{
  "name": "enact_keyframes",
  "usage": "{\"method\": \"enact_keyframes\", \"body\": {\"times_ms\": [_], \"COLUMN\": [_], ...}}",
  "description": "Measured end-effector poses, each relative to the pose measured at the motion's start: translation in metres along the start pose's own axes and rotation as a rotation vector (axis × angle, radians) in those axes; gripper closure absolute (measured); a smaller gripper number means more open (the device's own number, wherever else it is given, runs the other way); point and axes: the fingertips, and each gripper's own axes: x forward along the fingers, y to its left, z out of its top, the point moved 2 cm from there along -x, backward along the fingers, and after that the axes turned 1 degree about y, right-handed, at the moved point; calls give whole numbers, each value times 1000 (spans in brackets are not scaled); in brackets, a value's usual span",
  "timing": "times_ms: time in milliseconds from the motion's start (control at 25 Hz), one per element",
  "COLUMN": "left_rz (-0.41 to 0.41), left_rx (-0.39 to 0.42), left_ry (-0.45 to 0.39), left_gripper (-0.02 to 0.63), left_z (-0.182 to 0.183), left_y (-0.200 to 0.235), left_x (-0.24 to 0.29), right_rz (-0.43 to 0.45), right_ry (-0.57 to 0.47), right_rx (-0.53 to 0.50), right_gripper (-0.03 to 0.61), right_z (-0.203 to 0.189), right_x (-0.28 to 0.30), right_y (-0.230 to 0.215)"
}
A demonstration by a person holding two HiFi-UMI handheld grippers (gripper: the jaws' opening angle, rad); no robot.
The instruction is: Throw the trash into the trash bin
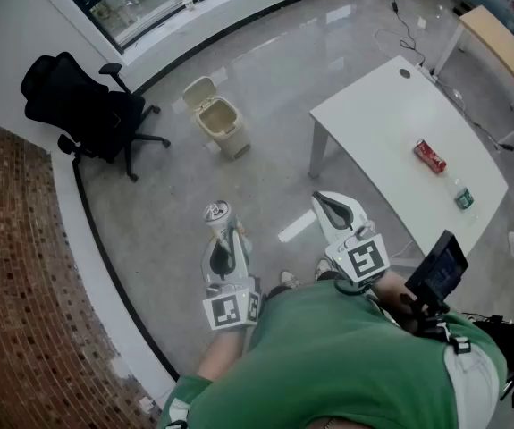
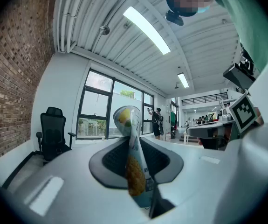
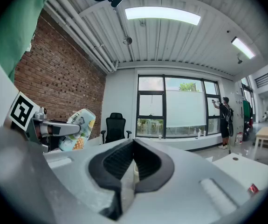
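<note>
Closest to the person, the left gripper (image 1: 223, 239) is held level with its jaws clamped on a drink can (image 1: 217, 213). The can is printed with yellow fruit and stands upright between the pads, its top clear above them. In the left gripper view the can's body is seen pinched narrow where the pads press on it. Just beside it, the right gripper (image 1: 332, 207) is carried with its jaws drawn together and nothing between them.

To the right, a white table (image 1: 373, 123) is seen. A red can (image 1: 429, 156) and a small green container (image 1: 463, 197) lie on it, well apart from both grippers; these are judged to be further trash for later.

Farther ahead on the grey floor, the trash bin (image 1: 219, 123) is found with its lid tipped back and its mouth open. An office chair (image 1: 78, 105) stands beyond it to the left, near the windows.

The carrying step is judged to be in hand: one piece is gripped but not yet delivered. For the next move, the can must be brought over the open bin before the left jaws are parted. A release short of the rim would likely send it rolling across the floor.
</note>
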Motion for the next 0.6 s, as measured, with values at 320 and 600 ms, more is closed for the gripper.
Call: {"method": "enact_keyframes", "body": {"times_ms": [320, 600], "left_rz": [-6, -12], "left_rx": [-5, -4], "left_ry": [2, 7], "left_gripper": [537, 537], "left_z": [1, 1], "left_y": [0, 1], "left_x": [1, 2], "right_rz": [16, 15], "right_ry": [-25, -35], "right_rx": [20, 26], "right_gripper": [575, 575], "right_z": [4, 6], "right_x": [-2, -1], "right_y": [1, 2]}}
